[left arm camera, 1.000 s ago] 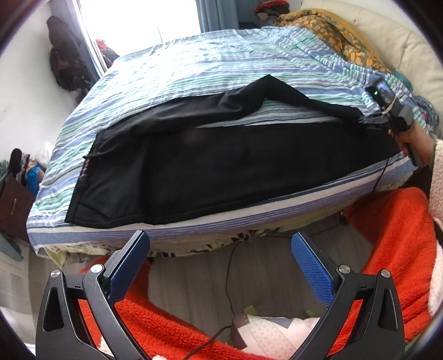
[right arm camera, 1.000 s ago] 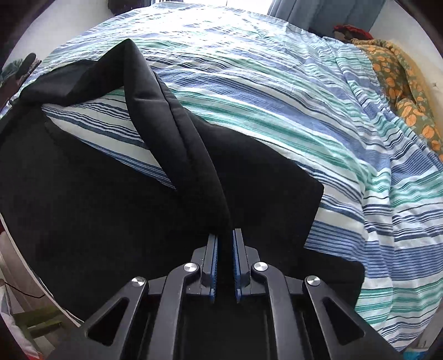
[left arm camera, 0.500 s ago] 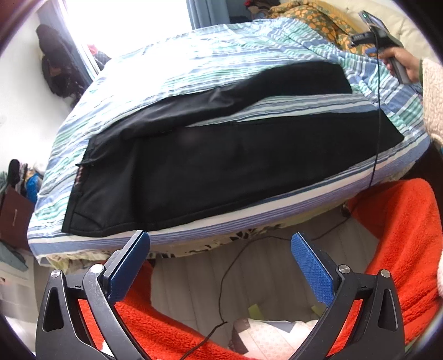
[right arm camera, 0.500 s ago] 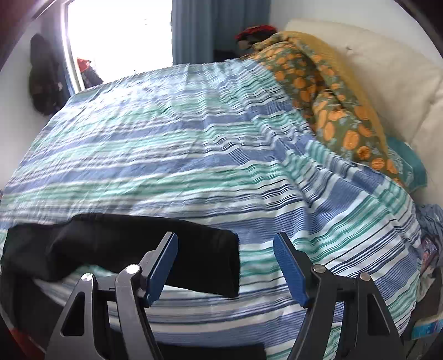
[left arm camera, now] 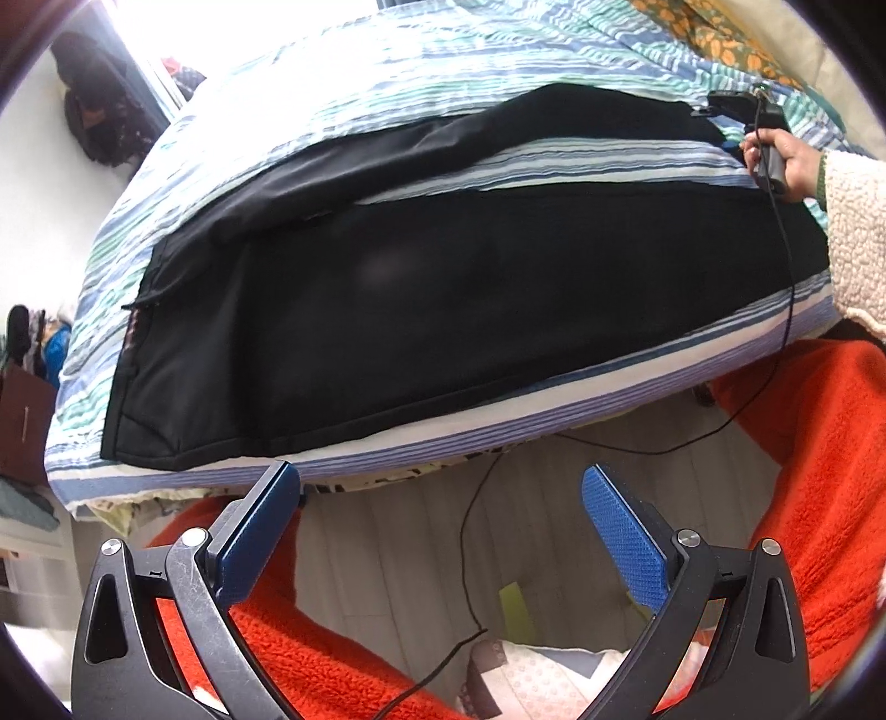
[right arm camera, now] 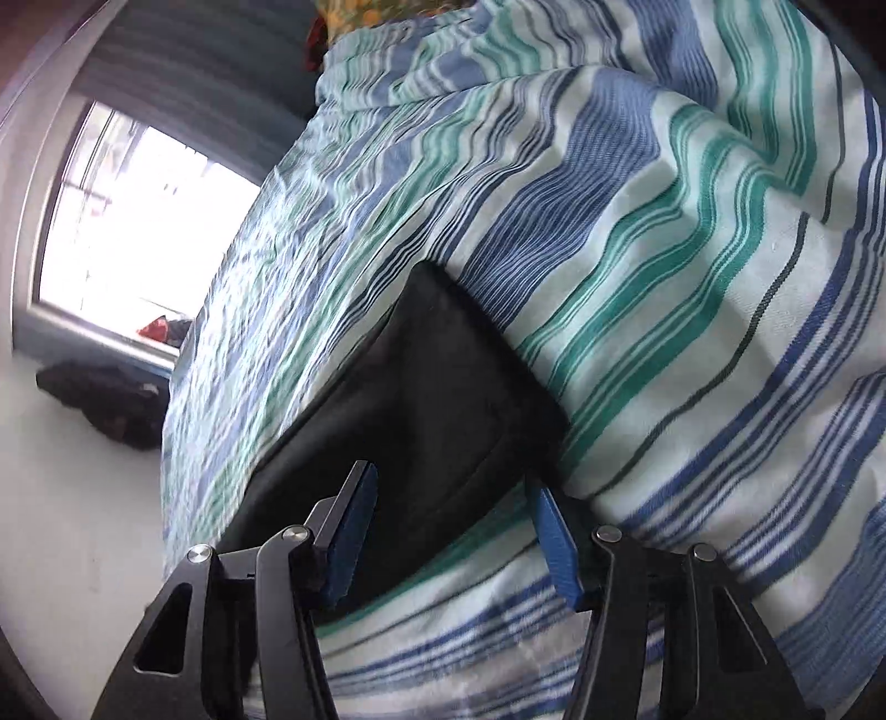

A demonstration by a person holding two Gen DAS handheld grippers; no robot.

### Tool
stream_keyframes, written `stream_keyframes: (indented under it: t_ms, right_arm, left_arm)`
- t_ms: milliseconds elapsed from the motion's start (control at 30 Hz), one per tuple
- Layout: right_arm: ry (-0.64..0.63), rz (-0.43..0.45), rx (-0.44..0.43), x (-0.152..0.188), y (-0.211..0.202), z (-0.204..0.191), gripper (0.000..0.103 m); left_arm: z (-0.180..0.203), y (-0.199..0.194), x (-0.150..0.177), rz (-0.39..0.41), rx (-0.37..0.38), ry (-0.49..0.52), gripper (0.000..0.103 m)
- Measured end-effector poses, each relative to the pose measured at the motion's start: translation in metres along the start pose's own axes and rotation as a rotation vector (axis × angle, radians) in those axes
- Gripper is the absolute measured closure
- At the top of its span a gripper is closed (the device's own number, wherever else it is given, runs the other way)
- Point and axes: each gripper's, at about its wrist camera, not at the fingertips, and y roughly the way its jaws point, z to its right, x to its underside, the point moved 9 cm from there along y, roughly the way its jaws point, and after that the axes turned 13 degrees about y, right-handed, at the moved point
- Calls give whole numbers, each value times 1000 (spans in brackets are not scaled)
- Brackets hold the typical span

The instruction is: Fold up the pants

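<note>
Black pants (left arm camera: 443, 310) lie spread on the striped bed (left arm camera: 387, 88), waistband at the left, both legs running right with a strip of sheet between them. My left gripper (left arm camera: 437, 531) is open and empty, held off the bed's near edge above the floor. My right gripper (right arm camera: 451, 531) is open and low over the hem of the far leg (right arm camera: 421, 399), its fingers either side of the cloth end. It also shows in the left wrist view (left arm camera: 742, 111), held in a hand at the far leg's right end.
An orange fleece blanket (left arm camera: 819, 465) lies on the floor beside the bed, with a black cable (left arm camera: 470, 554) across the floor. An orange-patterned quilt (left arm camera: 714, 27) sits at the head of the bed. A window (right arm camera: 127, 221) is beyond the bed.
My right gripper let go of the far pant leg, which now lies flat, then dropped low and tilted over its hem. My left gripper moved closer to the bed.
</note>
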Motion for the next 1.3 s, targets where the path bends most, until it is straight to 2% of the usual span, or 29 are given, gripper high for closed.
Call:
stream_keyframes:
  t_ms: [33, 67, 100, 167, 267, 333, 400, 433, 533, 567, 633, 700, 767, 800, 833, 867, 900, 933, 1033, 1100, 1200, 1300]
  right_arm:
    - [3, -16, 2, -4, 5, -3, 61]
    - [-30, -32, 18, -7, 7, -12, 94]
    - [-84, -32, 16, -10, 2, -26, 98]
    - [-214, -13, 5, -15, -21, -55, 98]
    - [-329, 15, 97, -23, -53, -51, 97]
    - [-383, 1, 249, -21, -52, -17, 87]
    - [-423, 33, 402, -22, -53, 13, 56]
    - [-418, 66, 408, -25, -59, 17, 51]
    - [-412, 169, 327, -14, -87, 1, 47]
    - [-429, 181, 289, -4, -93, -11, 41]
    - [-468, 190, 216, 29, -107, -27, 35]
    - [-507, 177, 142, 75, -121, -38, 30]
    - [-542, 162, 93, 122, -132, -38, 29]
    - [-558, 160, 72, 148, -138, -34, 27]
    - [-571, 159, 61, 166, -140, -30, 26]
    - [-576, 161, 65, 182, -146, -20, 23]
    - [-574, 162, 76, 197, -151, -4, 22]
    - [-567, 156, 88, 209, -152, 10, 22]
    - [-559, 153, 156, 222, -154, 44, 22]
    - [-564, 157, 167, 217, -154, 41, 22]
    - [-670, 195, 160, 224, -155, 18, 21]
    - [-752, 148, 124, 251, -141, 6, 20]
  left_arm:
    - [-2, 4, -2, -12, 1, -9, 1]
    - [-3, 5, -3, -18, 0, -13, 1]
    - [-3, 6, -5, -20, -2, -16, 1]
    - [-4, 9, -8, -15, -7, -14, 1]
    - [0, 14, -11, -14, 3, -6, 1]
    - [4, 18, -14, -19, 17, 4, 1]
    - [-3, 19, -20, -12, 18, 7, 1]
    - [-13, 19, -29, 7, 11, -3, 1]
    - [-63, 25, -74, 91, -43, -85, 1]
    - [-83, 29, -93, 125, -70, -115, 1]
    - [-127, 45, -135, 192, -145, -187, 1]
    - [-156, 69, -168, 212, -201, -228, 1]
    - [-183, 113, -189, 170, -311, -225, 1]
    - [-193, 140, -188, 94, -397, -189, 1]
    - [-207, 182, -172, -75, -507, -139, 0]
    - [-213, 206, -159, -141, -506, -128, 1]
    - [-217, 215, -153, -99, -448, -153, 0]
    - [-224, 206, -151, -16, -420, -192, 0]
    - [-232, 182, -141, -25, -396, -232, 1]
    - [-226, 156, -130, 21, -375, -273, 1]
    - [-187, 133, -116, 84, -241, -291, 1]
    - [-119, 124, -91, 110, -131, -212, 1]
